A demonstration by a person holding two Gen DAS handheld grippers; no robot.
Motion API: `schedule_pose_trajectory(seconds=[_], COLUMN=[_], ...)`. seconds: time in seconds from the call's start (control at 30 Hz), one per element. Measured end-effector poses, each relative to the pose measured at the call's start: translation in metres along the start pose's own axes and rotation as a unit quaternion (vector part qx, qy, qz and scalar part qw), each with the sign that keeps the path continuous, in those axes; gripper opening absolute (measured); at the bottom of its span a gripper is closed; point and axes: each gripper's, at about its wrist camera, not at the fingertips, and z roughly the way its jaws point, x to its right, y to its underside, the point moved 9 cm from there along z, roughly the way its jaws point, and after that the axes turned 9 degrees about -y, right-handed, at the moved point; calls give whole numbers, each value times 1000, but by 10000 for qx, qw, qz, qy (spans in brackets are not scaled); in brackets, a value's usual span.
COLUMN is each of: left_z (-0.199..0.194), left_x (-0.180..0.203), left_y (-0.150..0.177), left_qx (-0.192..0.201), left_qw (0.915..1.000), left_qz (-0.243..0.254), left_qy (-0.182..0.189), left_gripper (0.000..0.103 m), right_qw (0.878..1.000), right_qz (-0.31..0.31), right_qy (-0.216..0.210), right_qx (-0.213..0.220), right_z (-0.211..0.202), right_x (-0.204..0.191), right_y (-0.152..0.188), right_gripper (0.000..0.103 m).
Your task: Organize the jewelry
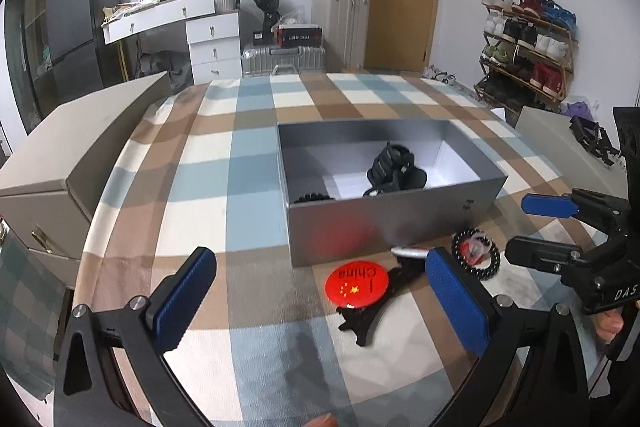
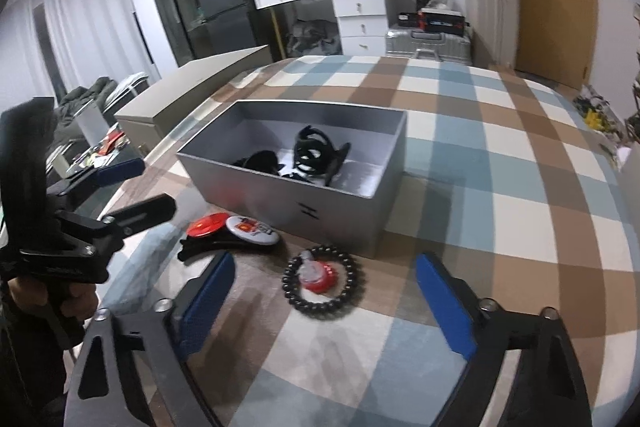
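A grey open box (image 1: 380, 227) stands on the plaid cloth with a black claw clip (image 1: 394, 167) and other dark pieces inside. In front of it lie a red "China" badge (image 1: 354, 283), a white badge (image 2: 252, 229), a flat black hair clip (image 1: 372, 319) partly under the badges, and a black bead bracelet (image 2: 356, 277) ringing a small red charm (image 2: 318, 275). My left gripper (image 1: 320, 301) is open, just short of the red badge. My right gripper (image 2: 326, 303) is open with the bracelet lying just ahead of its fingers, untouched. Each gripper shows in the other's view (image 1: 536, 229) (image 2: 136, 191).
A beige cabinet (image 1: 80, 155) stands close along the table's left side. A hand (image 2: 76, 301) holds the left gripper's handle. Behind the table are a white dresser (image 1: 208, 39), suitcases (image 1: 340, 23) and a shoe rack (image 1: 528, 43).
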Motion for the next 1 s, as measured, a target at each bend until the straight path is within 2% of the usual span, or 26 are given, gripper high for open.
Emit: schedule_pose_trajectory(seconds=[0.27,0.5,0.87,0.93,1.0], left_z=[-1,2,11,12,14], left_x=[3,5,6,7,8], left_y=[2,5,13,15,16], left_qx=[-20,-48,-262,-314,-393], left_qw=[10000,9999,9993,9991,9987], left_qz=[37,146,262,280,309], left_qy=[12,-28,-45,-35,11], left_gripper=[102,102,102,102,102], right_qw=[9955,9961,9979,9983,9988], right_qz=[405,547,402,379,318], right_qy=[-673,-578,-324,-222,-123], right_qx=[-535,-372,-391,-375,-340], right_z=[22,21,30,31,29], right_x=[-5,-2,-2,1,2], right_y=[15,14,13,13,13], right_gripper=[69,39,24,13,13])
